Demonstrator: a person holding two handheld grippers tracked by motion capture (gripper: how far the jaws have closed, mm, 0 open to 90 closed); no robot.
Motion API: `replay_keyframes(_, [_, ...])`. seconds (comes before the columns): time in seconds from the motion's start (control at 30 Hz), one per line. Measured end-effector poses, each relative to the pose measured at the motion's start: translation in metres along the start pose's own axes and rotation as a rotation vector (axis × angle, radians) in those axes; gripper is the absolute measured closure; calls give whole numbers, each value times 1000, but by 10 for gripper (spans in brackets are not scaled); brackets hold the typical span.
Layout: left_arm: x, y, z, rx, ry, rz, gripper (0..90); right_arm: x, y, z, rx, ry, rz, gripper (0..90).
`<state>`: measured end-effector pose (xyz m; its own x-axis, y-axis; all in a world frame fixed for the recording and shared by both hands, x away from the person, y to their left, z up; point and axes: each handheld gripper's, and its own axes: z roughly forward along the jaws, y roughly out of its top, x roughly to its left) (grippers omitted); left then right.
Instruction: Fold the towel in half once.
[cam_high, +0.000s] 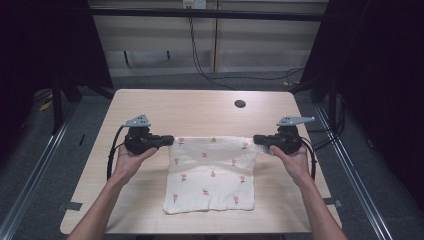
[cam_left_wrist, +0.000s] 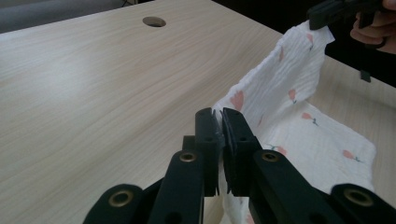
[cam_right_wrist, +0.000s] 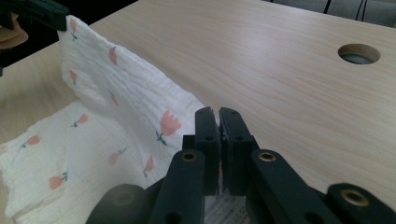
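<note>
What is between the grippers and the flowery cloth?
Nothing visible. The left gripper and right gripper are each shut on a far corner of the cloth, lifting that edge off the table.

my two black grippers (cam_high: 170, 140) (cam_high: 256, 138), grey three-cornered top plates, brass-ringed screws (on the jaw links), black trailing cables, bare forearms

The cloth (cam_high: 212, 172) is white with a crinkled weave, scattered with small pink tulip-like flowers on dark green stems. The worktop (cam_high: 200, 107) is pale beige wood grain, with a dark round hole (cam_high: 240, 104) at its far right. The left gripper (cam_high: 170, 141) and the right gripper (cam_high: 256, 139) are black, each topped by a grey plate; brass-coloured rivets dot their black jaws.
</note>
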<state>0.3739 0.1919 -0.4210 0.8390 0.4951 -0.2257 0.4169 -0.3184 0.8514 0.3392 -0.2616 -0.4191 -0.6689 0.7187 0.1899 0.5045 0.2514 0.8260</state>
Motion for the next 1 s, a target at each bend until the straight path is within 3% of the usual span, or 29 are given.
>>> replay_keyframes(0.37, [-24, -12, -13, 41, -11, 38, 859, 15, -15, -12, -12, 55, 6, 868])
replay_keyframes(0.43, [-27, -18, -14, 30, -35, 12, 859, 20, -18, -14, -10, 62, -7, 868])
replay_keyframes(0.6, [-32, -28, -12, 57, -35, -5, 859, 30, -26, -18, 0, 79, -20, 868])
replay_keyframes(0.67, [-39, -32, -14, 92, -26, 11, 859, 34, -28, -20, 8, 84, -30, 868])
replay_keyframes(0.8, [-47, -37, -21, 112, -24, 32, 859, 41, -32, -24, -8, 100, -35, 867])
replay_keyframes(0.9, [-48, -41, -22, 109, -32, 26, 859, 47, -37, -26, 0, 111, -37, 867])
replay_keyframes(1.0, [-54, -47, -23, 136, -49, 43, 859, 54, -45, -27, 23, 120, -49, 866])
